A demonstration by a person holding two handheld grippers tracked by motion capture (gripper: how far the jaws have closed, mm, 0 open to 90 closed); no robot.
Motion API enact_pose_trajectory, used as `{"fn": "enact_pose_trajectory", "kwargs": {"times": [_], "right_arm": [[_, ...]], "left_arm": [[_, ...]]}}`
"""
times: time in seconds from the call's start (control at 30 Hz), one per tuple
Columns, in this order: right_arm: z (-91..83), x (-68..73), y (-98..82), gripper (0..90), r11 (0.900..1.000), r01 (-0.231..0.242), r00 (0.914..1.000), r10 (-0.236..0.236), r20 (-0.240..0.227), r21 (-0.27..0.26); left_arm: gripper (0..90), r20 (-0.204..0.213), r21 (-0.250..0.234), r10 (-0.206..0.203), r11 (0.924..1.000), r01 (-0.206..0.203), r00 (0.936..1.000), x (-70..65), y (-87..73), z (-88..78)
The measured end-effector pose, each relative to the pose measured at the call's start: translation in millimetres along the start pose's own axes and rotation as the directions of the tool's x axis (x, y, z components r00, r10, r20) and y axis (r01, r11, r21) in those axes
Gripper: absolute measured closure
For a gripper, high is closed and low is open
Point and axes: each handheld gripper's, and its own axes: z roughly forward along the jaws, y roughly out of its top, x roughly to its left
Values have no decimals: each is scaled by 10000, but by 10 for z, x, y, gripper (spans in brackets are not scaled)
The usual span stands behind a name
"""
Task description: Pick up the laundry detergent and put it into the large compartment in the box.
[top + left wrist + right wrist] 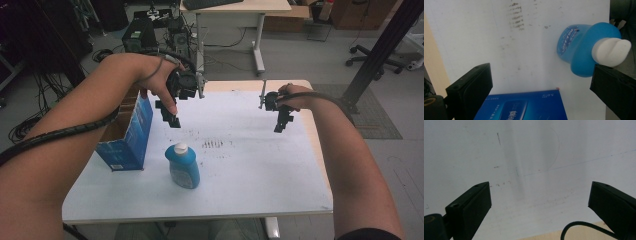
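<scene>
A blue bottle point(183, 166) with a white cap stands upright on the white table sheet point(250, 160), left of centre near the front. In the left gripper view the blue bottle point(584, 47) appears at the upper right. A blue carton point(127, 134), open at the top, stands at the table's left edge; its printed face point(524, 106) lies low between the jaws. My left gripper point(167, 114) hovers open above the sheet, just behind the bottle and beside the carton. My right gripper point(282, 121) hangs open over the bare right part of the sheet point(536, 170), holding nothing.
Dark smudges point(214, 144) mark the sheet's middle. Behind the table stand a desk point(235, 10), a computer case point(139, 35) and tangled cables. An office chair base point(372, 60) and a black post point(380, 50) are at the far right.
</scene>
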Motion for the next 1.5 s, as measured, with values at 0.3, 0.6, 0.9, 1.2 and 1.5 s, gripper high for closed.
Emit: {"fn": "enact_pose_trajectory", "kwargs": {"times": [0.3,0.6,0.9,1.2,1.5], "right_arm": [[10,32,16,44,10000,-30,10000,30,8,7],[-12,57,62,44,10000,57,10000,-57,47,-56],[-18,81,98,43,9999,123,9999,-123,61,-76],[-21,113,102,45,9999,120,9999,-119,82,-46],[-23,120,68,44,9999,70,9999,-70,76,-95]], "left_arm": [[42,-17,-49,284,9996,-285,9996,-171,30,-51],[42,-11,-98,385,9992,-385,9993,-287,29,-71],[43,43,-72,488,9988,-488,9988,-403,38,-90],[41,45,8,711,9975,-711,9975,-545,87,-49],[41,167,-91,661,9978,-660,9977,-605,66,75]]}}
